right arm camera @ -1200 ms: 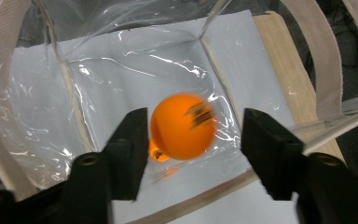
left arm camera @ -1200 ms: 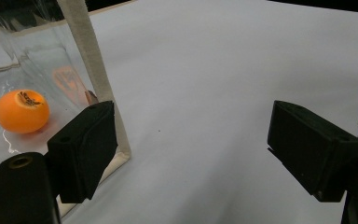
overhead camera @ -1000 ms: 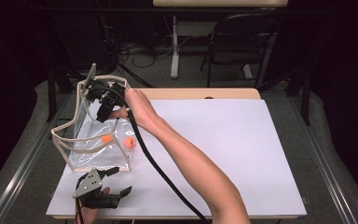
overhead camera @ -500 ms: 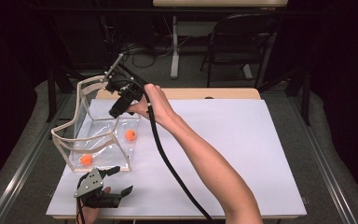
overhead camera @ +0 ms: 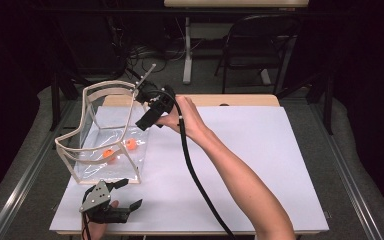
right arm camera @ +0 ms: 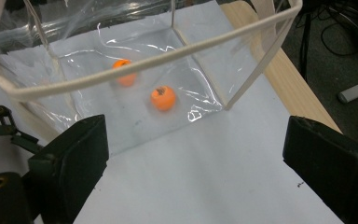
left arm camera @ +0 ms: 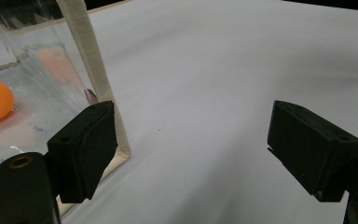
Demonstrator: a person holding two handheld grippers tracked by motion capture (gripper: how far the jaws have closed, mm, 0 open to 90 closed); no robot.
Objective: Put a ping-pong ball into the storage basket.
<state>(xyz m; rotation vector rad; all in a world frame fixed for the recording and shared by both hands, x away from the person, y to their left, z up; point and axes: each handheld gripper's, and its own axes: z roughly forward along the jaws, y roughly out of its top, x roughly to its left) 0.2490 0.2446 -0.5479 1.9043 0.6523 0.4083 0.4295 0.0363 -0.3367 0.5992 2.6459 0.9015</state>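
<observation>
The right gripper (overhead camera: 147, 120) has pulled out of the clear bag (overhead camera: 87, 127), jaws just opening, empty; two orange balls (right arm camera: 163, 98) lie beyond them. The left gripper (overhead camera: 122, 195) gapes empty.

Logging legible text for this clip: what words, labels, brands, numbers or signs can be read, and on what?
None can be read.
Orange balls: one carries a small dark mark, too small and blurred to read.
Clear bag: no print visible on its film or cream trim.
White sheet: blank.
</observation>
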